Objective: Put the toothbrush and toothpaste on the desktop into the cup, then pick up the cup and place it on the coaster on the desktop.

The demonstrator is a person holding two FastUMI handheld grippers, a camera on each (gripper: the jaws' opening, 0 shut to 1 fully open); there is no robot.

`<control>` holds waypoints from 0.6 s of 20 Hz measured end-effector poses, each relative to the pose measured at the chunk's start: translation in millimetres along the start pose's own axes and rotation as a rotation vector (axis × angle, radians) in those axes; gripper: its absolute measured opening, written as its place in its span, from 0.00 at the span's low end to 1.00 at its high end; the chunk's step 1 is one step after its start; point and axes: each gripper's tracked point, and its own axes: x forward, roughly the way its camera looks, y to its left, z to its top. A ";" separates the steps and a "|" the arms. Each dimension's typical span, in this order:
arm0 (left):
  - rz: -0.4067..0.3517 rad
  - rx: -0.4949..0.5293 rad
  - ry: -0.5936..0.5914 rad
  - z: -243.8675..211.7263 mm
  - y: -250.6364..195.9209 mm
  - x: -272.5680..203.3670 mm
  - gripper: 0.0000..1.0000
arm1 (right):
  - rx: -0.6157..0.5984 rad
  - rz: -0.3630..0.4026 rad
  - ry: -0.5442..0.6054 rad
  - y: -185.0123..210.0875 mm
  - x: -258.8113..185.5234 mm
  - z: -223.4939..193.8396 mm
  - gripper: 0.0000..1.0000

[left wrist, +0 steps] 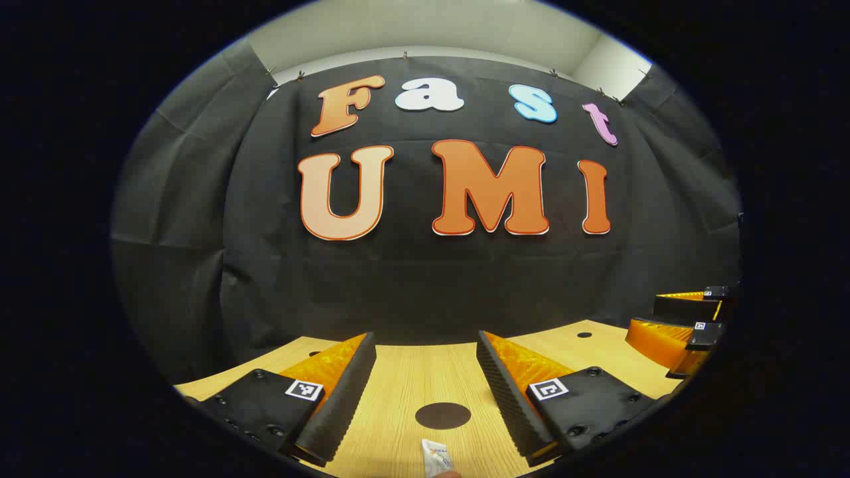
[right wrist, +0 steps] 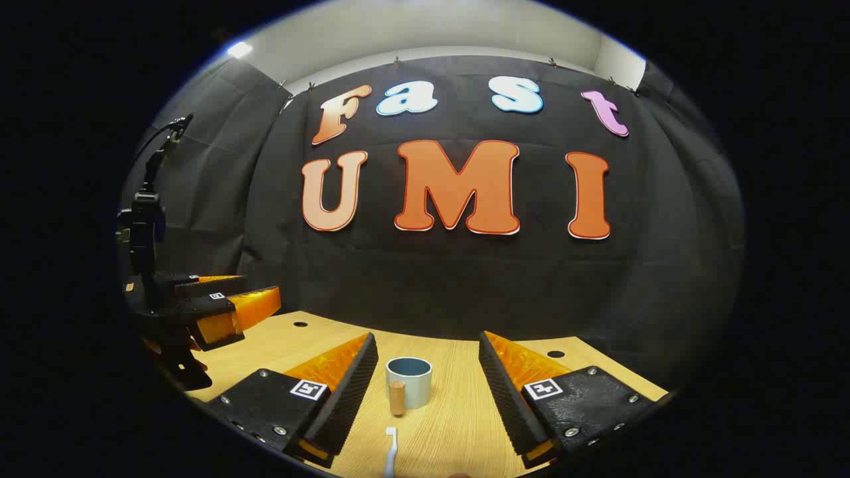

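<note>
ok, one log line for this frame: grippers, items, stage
stage: pre-grasp | left gripper: open, toothpaste and coaster ahead | right gripper: open, toothbrush and cup ahead | cup: empty, off coaster

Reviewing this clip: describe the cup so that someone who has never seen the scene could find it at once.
In the right gripper view, start at the wooden desk below the black cloth wall. The cup stands upright between the right gripper's open fingers, beyond the toothbrush. It is a short, pale blue-grey, open-topped cylinder with a small wooden handle, the only container there.
</note>
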 end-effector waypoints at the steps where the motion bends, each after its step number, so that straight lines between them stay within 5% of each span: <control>1: 0.000 0.004 0.000 0.9 -0.5 -0.4 0.98 | -0.004 -0.001 -0.002 0.0 0.0 1.2 0.92; 12: 0.017 0.006 0.043 -3.2 8.7 1.5 0.98 | 0.000 0.029 0.014 4.9 3.3 -2.8 0.90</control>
